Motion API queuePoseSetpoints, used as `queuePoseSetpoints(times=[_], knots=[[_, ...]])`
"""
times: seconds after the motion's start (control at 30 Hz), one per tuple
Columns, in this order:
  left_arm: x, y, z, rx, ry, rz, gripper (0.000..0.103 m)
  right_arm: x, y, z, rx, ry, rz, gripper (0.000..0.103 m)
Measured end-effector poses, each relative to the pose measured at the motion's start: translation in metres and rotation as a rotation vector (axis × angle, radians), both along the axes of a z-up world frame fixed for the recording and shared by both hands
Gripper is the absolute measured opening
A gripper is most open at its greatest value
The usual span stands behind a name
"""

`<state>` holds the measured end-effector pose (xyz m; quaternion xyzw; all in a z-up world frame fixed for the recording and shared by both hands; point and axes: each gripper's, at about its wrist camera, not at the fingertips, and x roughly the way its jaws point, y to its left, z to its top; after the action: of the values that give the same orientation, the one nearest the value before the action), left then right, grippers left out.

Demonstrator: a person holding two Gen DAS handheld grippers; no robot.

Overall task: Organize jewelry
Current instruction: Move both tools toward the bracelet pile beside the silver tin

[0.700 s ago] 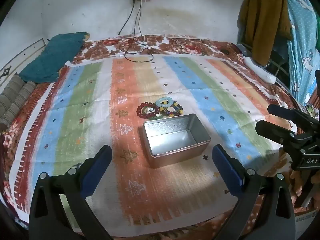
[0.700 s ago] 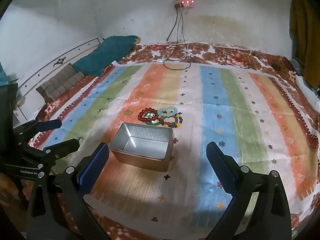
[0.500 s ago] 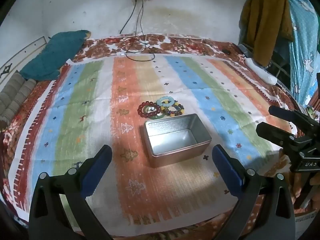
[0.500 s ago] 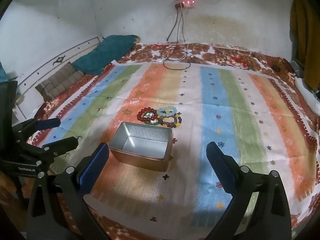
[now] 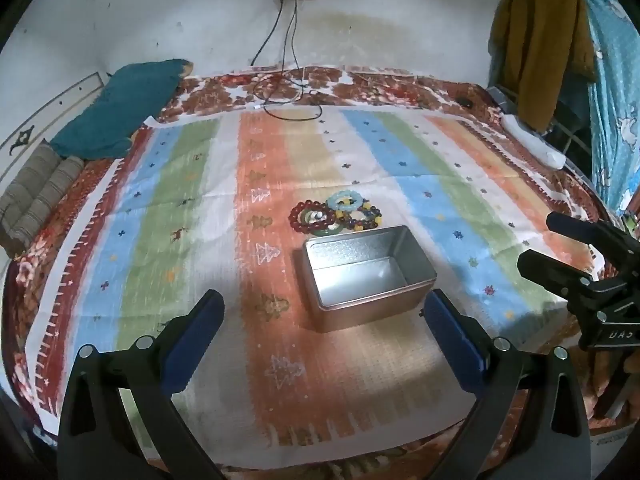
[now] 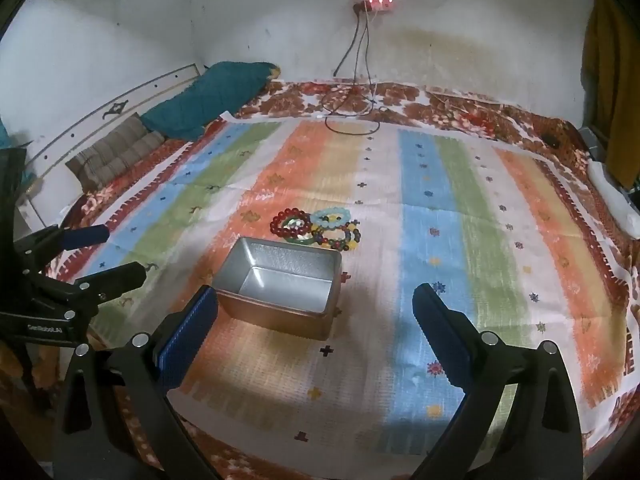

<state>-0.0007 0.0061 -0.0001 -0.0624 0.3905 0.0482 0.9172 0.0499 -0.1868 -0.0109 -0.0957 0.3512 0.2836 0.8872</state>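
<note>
Both spread tongs (image 5: 322, 334) (image 6: 316, 322) edged nearer the tin (image 5: 366, 276), bracelets (image 5: 334, 218) just behind it.

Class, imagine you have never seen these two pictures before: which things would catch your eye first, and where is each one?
The open, empty metal tin shines at the middle of the striped cloth. Just behind it, close to its far rim, lies a cluster of bead bracelets, red, pale blue, green and mixed colours. In the foreground, the left gripper and right gripper are spread wide open, holding nothing.
</note>
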Motion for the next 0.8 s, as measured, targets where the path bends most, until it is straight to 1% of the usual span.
queuePoseSetpoints(times=[0.3,0.8], knots=[[-0.0011,-0.0043,-0.0002,0.006,-0.004,-0.014,0.097,0.0039,0.0006,-0.0055,-0.003,0.019,-0.009,0.099],[0.001,0.0005,-0.0006,0.003,0.004,0.008,0.097,0.0053,0.0005,-0.0102,-0.006,0.031,-0.016,0.099]])
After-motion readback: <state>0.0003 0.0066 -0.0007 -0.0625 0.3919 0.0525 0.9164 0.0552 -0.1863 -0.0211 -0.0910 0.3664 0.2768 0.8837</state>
